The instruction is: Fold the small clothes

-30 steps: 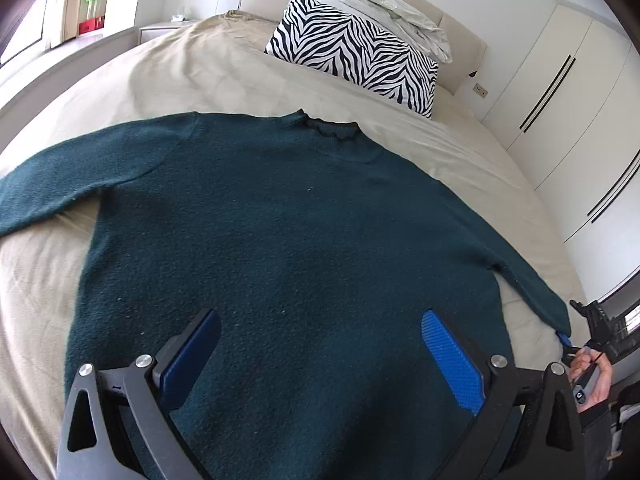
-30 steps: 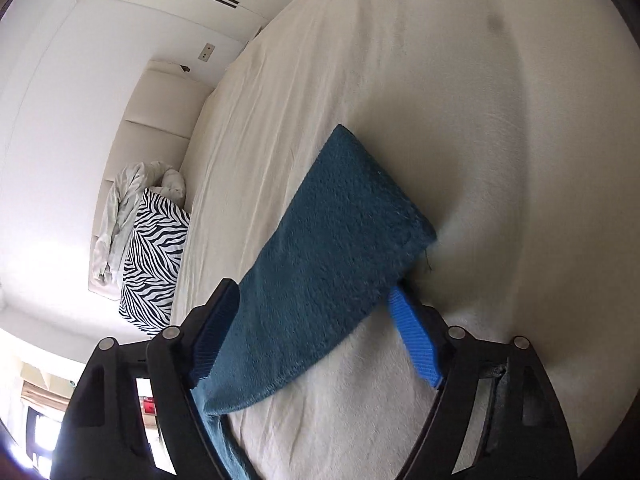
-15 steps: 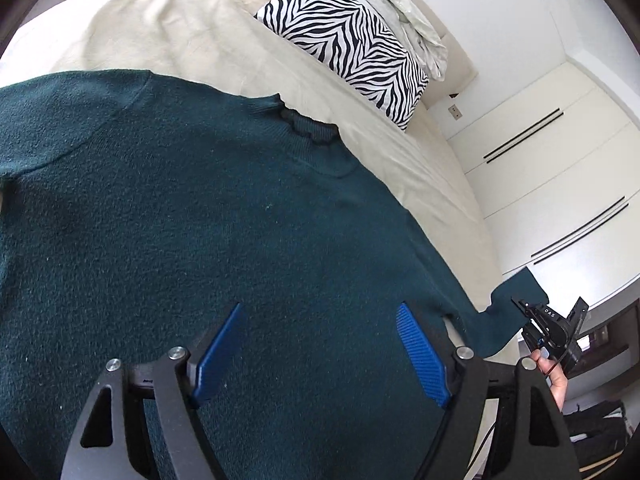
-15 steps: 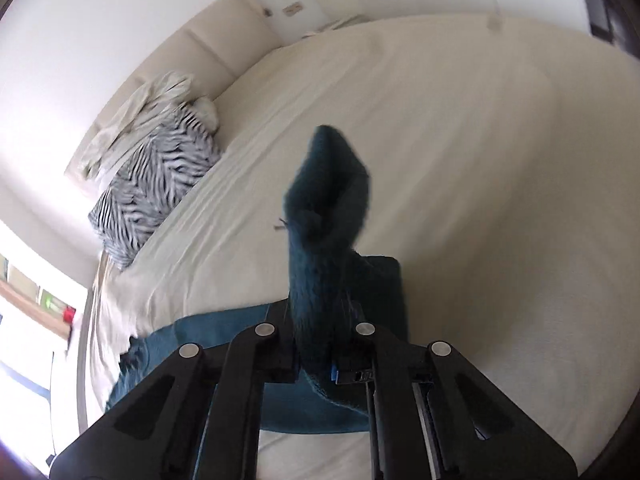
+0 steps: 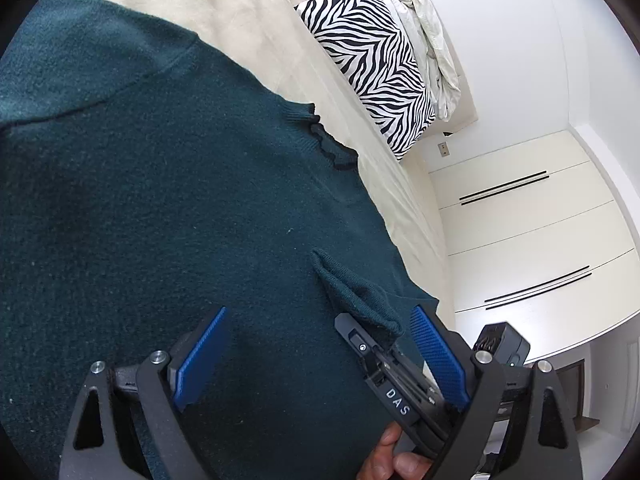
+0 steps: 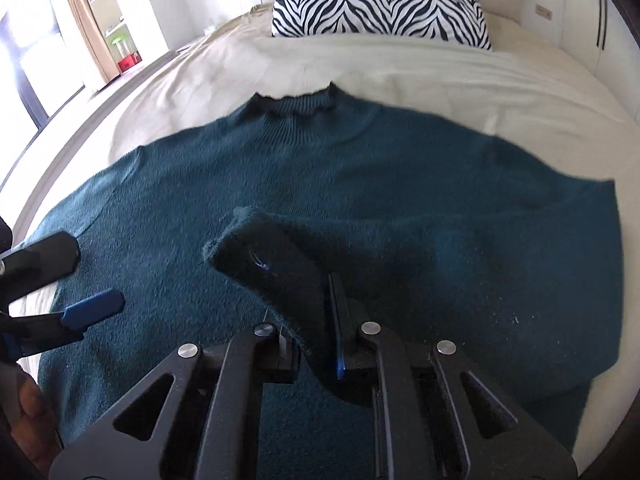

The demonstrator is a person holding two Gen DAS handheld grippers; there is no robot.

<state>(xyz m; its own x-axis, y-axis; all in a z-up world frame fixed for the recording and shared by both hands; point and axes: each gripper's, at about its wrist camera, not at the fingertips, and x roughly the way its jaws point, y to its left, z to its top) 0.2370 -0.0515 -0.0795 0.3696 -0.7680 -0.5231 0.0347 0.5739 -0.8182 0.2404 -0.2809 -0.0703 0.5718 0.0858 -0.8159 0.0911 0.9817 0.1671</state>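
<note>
We see a dark teal sweater lying flat, front up, on a bed, its collar toward a zebra pillow. The right gripper pinches the cuff of one sleeve, which is drawn across the chest; its jaws stand narrow and are just beginning to ease apart, yet the knit is pressed between the pads. The left gripper hovers low over the body of the sweater with jaws wide and opening, nothing between them; the cuff and the right gripper's tip show between its fingers.

We judge the knit to be soft, limp and fairly thick: it drapes from the grip, will not hold a crease by itself, and its fuzzy surface should cling to the pads and not slip. It looks light enough to lift by one edge. We would take hold at ribbed, doubled places such as cuff, hem or shoulder seam, pinching both layers, and lay each fold down flat before letting go, since a dropped sleeve is likely to bunch.
</note>
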